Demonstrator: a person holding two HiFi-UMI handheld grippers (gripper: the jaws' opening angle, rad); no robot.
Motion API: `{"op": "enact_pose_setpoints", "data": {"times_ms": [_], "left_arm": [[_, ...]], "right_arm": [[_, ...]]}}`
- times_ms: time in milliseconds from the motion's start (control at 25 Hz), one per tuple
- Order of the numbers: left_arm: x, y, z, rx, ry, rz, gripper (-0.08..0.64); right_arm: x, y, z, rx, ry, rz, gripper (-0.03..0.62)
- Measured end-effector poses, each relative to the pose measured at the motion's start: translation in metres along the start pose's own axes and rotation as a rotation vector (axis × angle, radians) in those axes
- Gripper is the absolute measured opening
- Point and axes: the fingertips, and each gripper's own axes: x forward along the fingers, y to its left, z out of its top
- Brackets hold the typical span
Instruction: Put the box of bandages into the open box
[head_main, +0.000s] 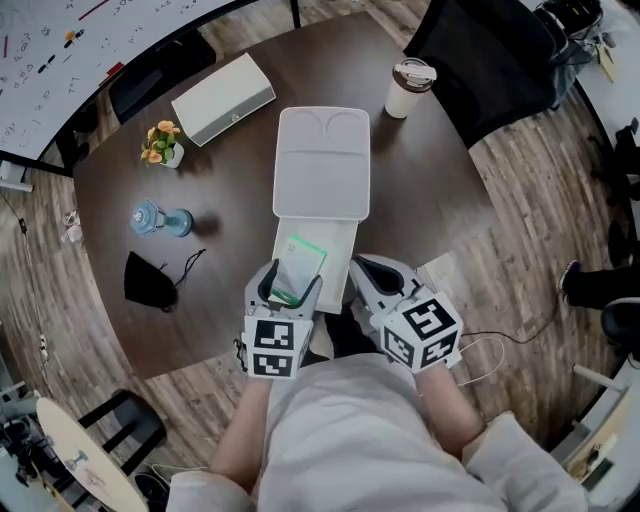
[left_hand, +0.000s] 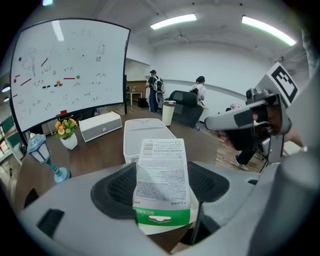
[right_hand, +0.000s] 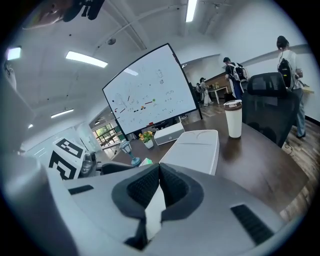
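Your left gripper (left_hand: 161, 186) has its jaws spread around the box of bandages (left_hand: 162, 175) and clamped on its sides. The printed face is up and the green end sits nearest the camera. In the head view that box of bandages (head_main: 300, 262) sits low in the centre of the frame, over the left part of the open box's base (head_main: 338, 245). You cannot tell whether it touches the base. What shows of the base's inside is plain white.

The open box's lid (head_main: 322, 160) lies folded back flat on the bench (head_main: 230, 200), just above the base in the frame.

Your right gripper (right_hand: 160, 181) has its jaws pressed together at the tips. A thin white strip shows in the slit behind them, and you cannot tell what it is. In the head view the right gripper (head_main: 358, 268) sits at the base's right edge.

Near the top right of the bench stands a cup (head_main: 410, 88) with its lid on, so its contents are hidden. At the upper left, a small pot (head_main: 162, 145) holds orange and yellow flowers, beside a closed white case (head_main: 223, 98). At the left lie a blue lantern (head_main: 160, 220) and a black drawstring pouch (head_main: 150, 280).
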Motion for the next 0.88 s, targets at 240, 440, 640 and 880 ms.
{"op": "enact_pose_setpoints", "data": {"times_ms": [240,440,640,880], "left_arm": [[0.012,-0.007,-0.007,0.044,0.027,0.023,0.319],[0.017,-0.013,-0.013,0.07,0.026,0.028,0.319],[0.021,-0.011,-0.027,0.105,0.065,0.04,0.319],[0.037,-0.01,-0.035,0.139,0.102,0.029,0.319]], "right_arm": [[-0.006,-0.008,-0.001,-0.006,0.002,0.025,0.005],[-0.009,-0.009,-0.008,-0.001,0.01,0.036,0.003],[-0.008,-0.003,-0.017,0.012,0.019,0.048,0.004],[-0.013,-0.012,-0.02,0.041,0.015,0.014,0.004]]}}
